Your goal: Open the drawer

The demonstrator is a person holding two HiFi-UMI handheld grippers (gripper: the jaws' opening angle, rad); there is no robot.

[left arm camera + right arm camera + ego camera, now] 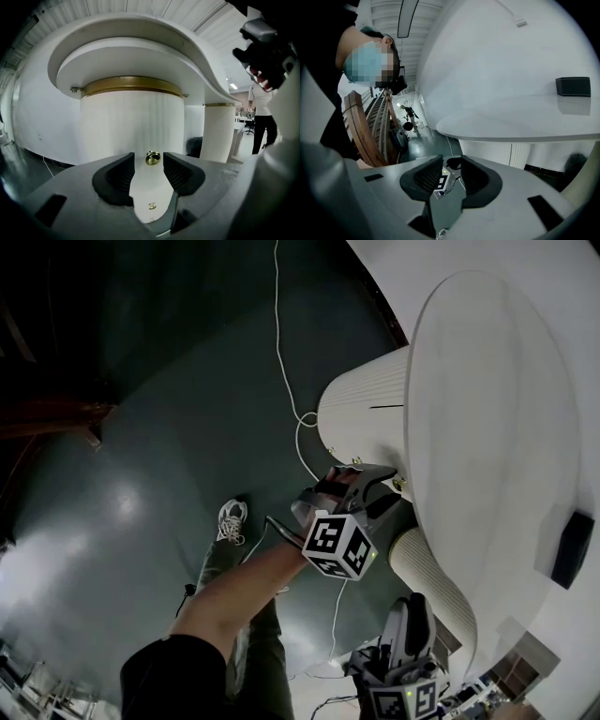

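Knob (153, 158), brass, on fluted drawer front (131, 123) | L gripper (148, 165) fingers apart, short of it | R gripper (451, 164) fingers apart, empty

Table (497, 381): plain white top. Drawer cabinet (131, 126): cream-white, fine vertical ribbing, brass-gold band (131, 86) round its top. Knob (153, 158): shiny brass. Floor (141, 474): dark grey-green, glossy. Cable (281, 352): white. Small box (572, 547): black. Left gripper (148, 169): grey body, black ribbed pads (119, 176); its cube (337, 545) is white with black square markers. Shoe (231, 521): white. Sleeve (169, 671): black.
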